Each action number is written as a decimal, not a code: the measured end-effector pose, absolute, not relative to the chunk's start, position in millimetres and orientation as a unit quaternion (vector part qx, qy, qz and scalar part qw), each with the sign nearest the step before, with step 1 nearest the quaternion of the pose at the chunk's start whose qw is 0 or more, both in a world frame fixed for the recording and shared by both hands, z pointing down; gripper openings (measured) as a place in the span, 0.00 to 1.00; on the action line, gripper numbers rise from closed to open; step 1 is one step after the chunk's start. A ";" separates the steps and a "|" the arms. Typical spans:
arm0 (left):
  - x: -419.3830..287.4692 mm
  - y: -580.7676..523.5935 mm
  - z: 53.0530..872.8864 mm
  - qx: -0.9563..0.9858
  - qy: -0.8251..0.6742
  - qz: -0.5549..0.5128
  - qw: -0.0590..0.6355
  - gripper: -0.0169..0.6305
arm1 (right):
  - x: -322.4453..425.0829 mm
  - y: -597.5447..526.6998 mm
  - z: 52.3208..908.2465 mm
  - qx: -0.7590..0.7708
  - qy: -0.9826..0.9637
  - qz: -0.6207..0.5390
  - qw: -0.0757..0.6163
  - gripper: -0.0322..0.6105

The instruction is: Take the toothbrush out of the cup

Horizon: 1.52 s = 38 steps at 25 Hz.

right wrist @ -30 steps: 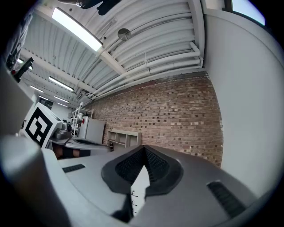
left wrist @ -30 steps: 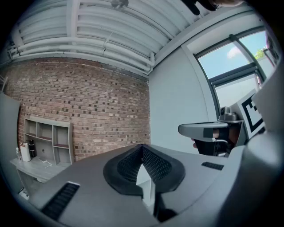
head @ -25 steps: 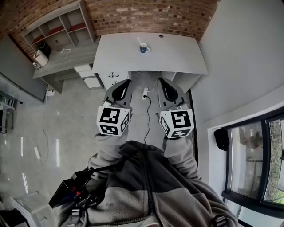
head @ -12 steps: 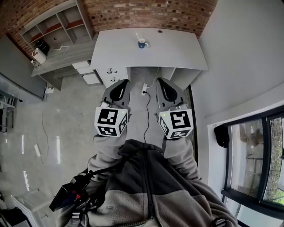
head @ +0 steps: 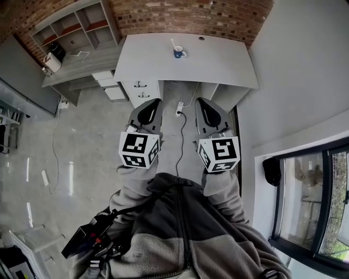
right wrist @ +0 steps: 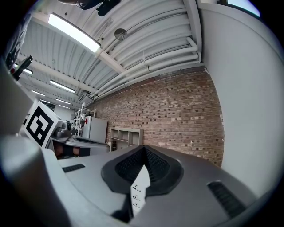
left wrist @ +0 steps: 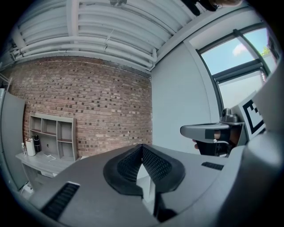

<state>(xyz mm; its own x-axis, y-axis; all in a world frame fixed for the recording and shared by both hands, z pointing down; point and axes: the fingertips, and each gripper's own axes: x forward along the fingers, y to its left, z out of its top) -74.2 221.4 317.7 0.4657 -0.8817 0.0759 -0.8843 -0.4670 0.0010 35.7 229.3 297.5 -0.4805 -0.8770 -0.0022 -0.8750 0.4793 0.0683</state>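
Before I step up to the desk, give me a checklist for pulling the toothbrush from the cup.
1. The toothbrush stands in the cup: ok.
2. The cup is upright on the desk: ok.
3. The left gripper is empty: ok, jaws together on nothing.
4. The right gripper is empty: ok, likewise.
5. Jaws open for the grasp: not ok, both shut.
6. The cup is within reach: not ok, the desk lies well ahead.

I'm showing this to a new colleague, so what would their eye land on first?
Most likely the left tool and right tool, each carrying a black-and-white marker cube, side by side mid-frame in the head view, both shut and empty. Next comes the lone blue cup with a toothbrush standing in it, far ahead on the white desk against the brick wall.
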 end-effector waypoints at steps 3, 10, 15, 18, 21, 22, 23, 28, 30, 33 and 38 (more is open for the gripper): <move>-74.2 224.4 318.1 0.851 -0.524 0.030 0.022 0.03 | 37.1 233.2 301.0 0.506 -0.862 -0.025 0.017 0.05; -63.1 225.3 325.1 0.845 -0.534 0.027 0.005 0.03 | 64.5 236.3 318.9 0.518 -0.855 -0.016 0.004 0.05; -55.6 222.1 332.3 0.841 -0.540 0.027 0.019 0.03 | 82.2 238.6 322.9 0.516 -0.857 -0.006 0.001 0.05; -47.9 217.5 332.7 0.841 -0.540 0.027 0.020 0.03 | 87.4 235.5 322.2 0.505 -0.863 0.006 -0.008 0.05; -45.0 213.3 332.9 0.841 -0.540 0.029 0.019 0.03 | 88.2 233.1 321.6 0.492 -0.870 0.026 -0.022 0.05; -45.2 211.3 333.4 0.840 -0.541 0.029 0.020 0.03 | 88.3 231.5 322.4 0.490 -0.871 0.029 -0.023 0.05; -46.0 209.0 334.2 0.840 -0.542 0.029 0.020 0.03 | 88.5 229.5 323.6 0.490 -0.871 0.028 -0.023 0.05; -50.1 195.5 336.9 0.840 -0.542 0.027 0.022 0.03 | 88.3 218.1 328.2 0.504 -0.864 0.009 -0.014 0.05; -53.6 176.1 341.2 0.840 -0.541 0.026 0.022 0.03 | 85.9 198.0 331.6 0.508 -0.861 0.005 -0.015 0.05; -60.6 146.2 345.7 0.840 -0.542 0.021 0.026 0.03 | 80.7 169.9 332.0 0.510 -0.860 -0.005 -0.015 0.05; -68.4 98.5 347.3 0.842 -0.538 0.015 0.033 0.03 | 69.3 123.0 330.2 0.507 -0.862 -0.014 -0.004 0.05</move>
